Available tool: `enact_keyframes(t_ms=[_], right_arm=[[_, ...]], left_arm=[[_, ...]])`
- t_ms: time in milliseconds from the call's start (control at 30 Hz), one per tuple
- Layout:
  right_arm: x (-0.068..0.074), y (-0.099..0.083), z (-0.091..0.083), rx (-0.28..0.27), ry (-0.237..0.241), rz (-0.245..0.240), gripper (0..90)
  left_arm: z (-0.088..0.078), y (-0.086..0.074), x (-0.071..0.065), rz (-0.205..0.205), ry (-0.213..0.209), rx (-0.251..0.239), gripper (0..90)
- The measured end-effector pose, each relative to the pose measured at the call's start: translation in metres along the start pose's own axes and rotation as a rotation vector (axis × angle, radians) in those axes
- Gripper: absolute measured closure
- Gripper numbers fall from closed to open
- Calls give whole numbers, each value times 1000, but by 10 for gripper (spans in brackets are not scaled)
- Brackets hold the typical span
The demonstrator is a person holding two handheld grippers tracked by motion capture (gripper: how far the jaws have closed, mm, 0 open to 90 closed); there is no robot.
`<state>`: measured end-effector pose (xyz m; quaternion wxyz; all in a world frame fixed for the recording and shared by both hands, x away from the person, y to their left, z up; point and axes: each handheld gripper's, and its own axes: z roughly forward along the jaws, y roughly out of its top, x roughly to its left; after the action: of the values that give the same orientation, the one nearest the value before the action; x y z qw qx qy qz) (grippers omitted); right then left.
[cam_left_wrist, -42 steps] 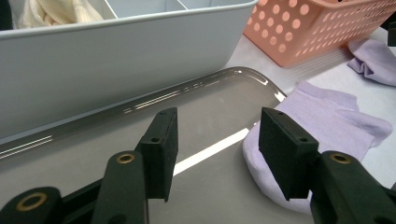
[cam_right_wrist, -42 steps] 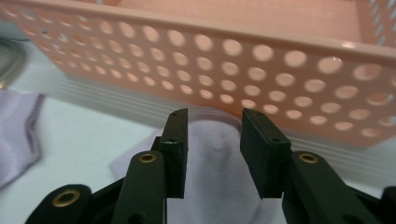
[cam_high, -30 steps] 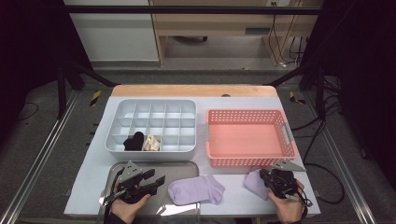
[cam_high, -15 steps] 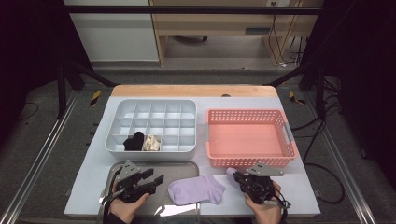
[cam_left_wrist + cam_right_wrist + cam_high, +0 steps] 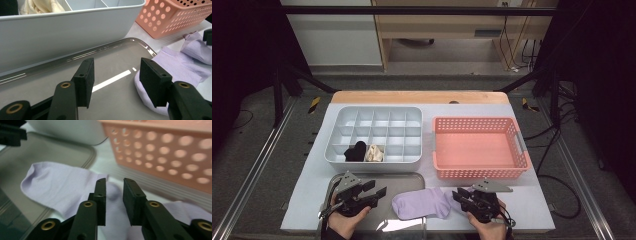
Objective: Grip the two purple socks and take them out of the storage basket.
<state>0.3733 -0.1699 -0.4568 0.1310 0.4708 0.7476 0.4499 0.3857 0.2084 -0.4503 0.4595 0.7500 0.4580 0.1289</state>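
The purple sock [image 5: 421, 202] lies flat on the desk [image 5: 532, 205], half on the metal tray [image 5: 384, 181], in front of the pink basket [image 5: 479, 172]. It looks soft, light and floppy, so pinch a fold near its edge. The right claw [image 5: 464, 196] has just been opening; cloth sits between the jaws, not squeezed. The left claw [image 5: 379, 192] is open and empty. I see no writing.

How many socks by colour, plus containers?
Lilac socks: 2
Black sock: 1
Cream sock: 1
Grey divided box: 1
Pink basket: 1
Metal tray: 1
Total: 7
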Motion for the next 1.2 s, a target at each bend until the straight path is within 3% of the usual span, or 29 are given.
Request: enact_keyframes(t_ms=[133, 300, 400, 500, 700, 867, 967, 1100, 1200], right_arm=[[-8, -3, -2, 6, -74, -1, 714], [-12, -5, -3, -8, -26, 30, 691], [-9, -5, 0, 2, -5, 23, 692], [0, -6, 4, 27, 45, -12, 680], [19, -11, 18, 91, 86, -77, 642], [22, -10, 27, 98, 83, -110, 631], [16, -7, 27, 80, 79, -92, 630], [6, -5, 22, 63, 38, -71, 628], [-1, -6, 23, 84, 11, -56, 642]], left_arm=[[2, -2, -3, 5, -6, 18, 444], [3, -3, -8, 16, -12, 23, 440], [4, -3, -9, 10, -21, 24, 441], [5, -4, -13, 27, -23, 32, 441], [6, -5, -13, 33, -7, 34, 438], [6, -4, -11, 36, -1, 30, 438], [6, -4, -11, 38, -1, 32, 438], [7, -4, -11, 37, -4, 32, 437], [7, -4, -11, 33, -3, 34, 437]])
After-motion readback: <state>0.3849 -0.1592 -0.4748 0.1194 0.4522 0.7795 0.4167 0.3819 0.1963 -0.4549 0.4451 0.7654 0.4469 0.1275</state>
